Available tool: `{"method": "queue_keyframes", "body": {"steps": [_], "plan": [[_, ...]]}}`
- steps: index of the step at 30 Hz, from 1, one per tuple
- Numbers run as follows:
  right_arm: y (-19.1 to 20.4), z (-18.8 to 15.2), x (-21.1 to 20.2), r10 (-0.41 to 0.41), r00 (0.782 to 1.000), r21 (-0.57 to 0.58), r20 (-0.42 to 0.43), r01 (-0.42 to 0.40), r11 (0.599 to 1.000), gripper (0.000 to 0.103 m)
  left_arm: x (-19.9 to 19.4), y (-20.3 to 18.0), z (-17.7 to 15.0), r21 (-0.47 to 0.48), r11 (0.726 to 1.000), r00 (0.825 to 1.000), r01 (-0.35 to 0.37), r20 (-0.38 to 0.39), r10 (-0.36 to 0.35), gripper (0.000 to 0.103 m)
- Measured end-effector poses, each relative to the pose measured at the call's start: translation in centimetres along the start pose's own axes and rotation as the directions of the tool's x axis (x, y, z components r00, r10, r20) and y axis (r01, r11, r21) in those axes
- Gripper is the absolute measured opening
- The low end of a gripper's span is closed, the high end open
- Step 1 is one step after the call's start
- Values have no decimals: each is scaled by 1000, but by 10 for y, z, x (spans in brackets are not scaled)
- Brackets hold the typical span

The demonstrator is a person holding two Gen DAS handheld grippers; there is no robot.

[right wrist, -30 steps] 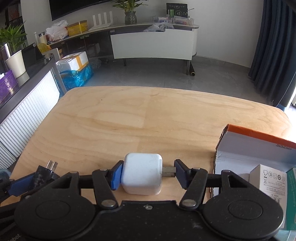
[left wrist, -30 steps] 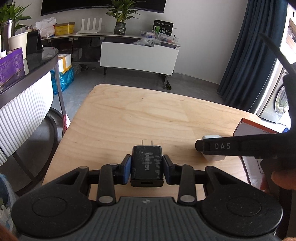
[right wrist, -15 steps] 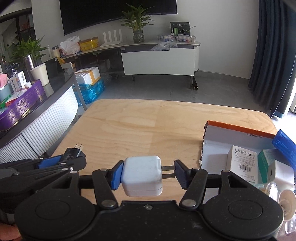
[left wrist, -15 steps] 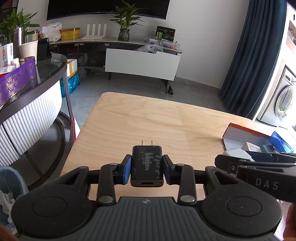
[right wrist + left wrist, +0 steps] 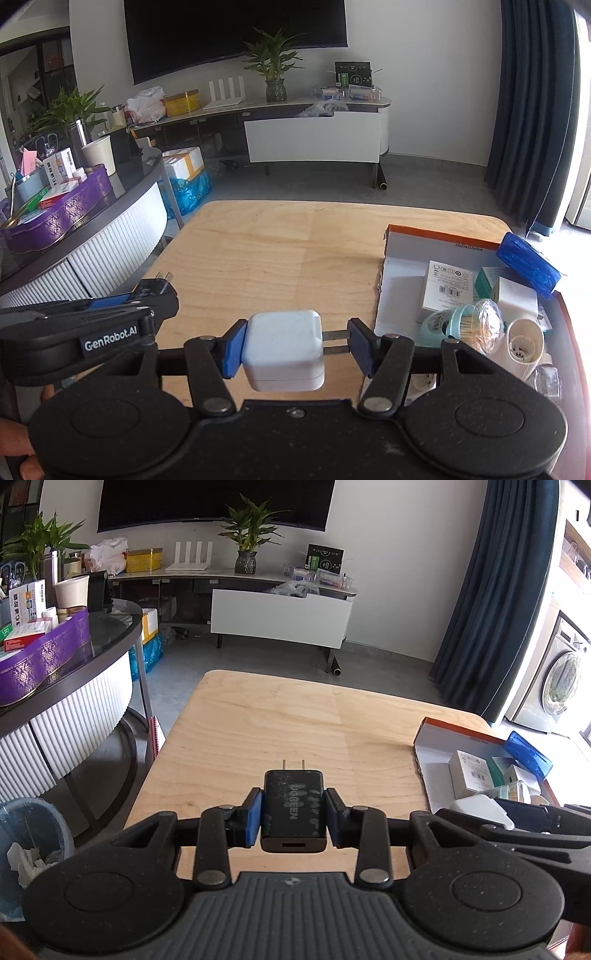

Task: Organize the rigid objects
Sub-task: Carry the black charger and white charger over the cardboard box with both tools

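Observation:
My left gripper point(image 5: 293, 814) is shut on a black charger point(image 5: 293, 808), prongs pointing forward, held above the near edge of the wooden table point(image 5: 277, 723). My right gripper point(image 5: 297, 347) is shut on a white charger point(image 5: 283, 350), its prongs pressing the right pad. It is held above the table just left of the orange-rimmed box point(image 5: 402, 251). The left gripper with the black charger point(image 5: 155, 290) also shows at the left of the right wrist view. The white charger point(image 5: 478, 808) shows at the right of the left wrist view.
The box point(image 5: 436, 746) holds small cartons point(image 5: 448, 291), a blue case point(image 5: 528, 264), a cotton-swab jar point(image 5: 469, 323) and other items. A dark round side table point(image 5: 70, 672) with a purple tray stands left. A bin point(image 5: 29, 834) is on the floor at lower left.
Both grippers have risen and pulled back from the table with their chargers; more of the room and the box shows. Grips unchanged.

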State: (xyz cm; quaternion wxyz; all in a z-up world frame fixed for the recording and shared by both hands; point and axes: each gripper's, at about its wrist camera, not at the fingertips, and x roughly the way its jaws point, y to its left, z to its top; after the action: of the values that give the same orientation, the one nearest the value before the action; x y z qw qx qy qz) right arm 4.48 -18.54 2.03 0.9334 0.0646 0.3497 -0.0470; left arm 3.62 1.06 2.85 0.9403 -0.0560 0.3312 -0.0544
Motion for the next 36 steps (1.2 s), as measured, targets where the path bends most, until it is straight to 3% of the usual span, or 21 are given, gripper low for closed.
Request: {"method": "queue_keyframes", "body": {"steps": [36], "plan": [[-25,-29,-76,-40,995,27,88,38,999,70,-54,-43,-21,77,996,998,42,50,-46,35]]}}
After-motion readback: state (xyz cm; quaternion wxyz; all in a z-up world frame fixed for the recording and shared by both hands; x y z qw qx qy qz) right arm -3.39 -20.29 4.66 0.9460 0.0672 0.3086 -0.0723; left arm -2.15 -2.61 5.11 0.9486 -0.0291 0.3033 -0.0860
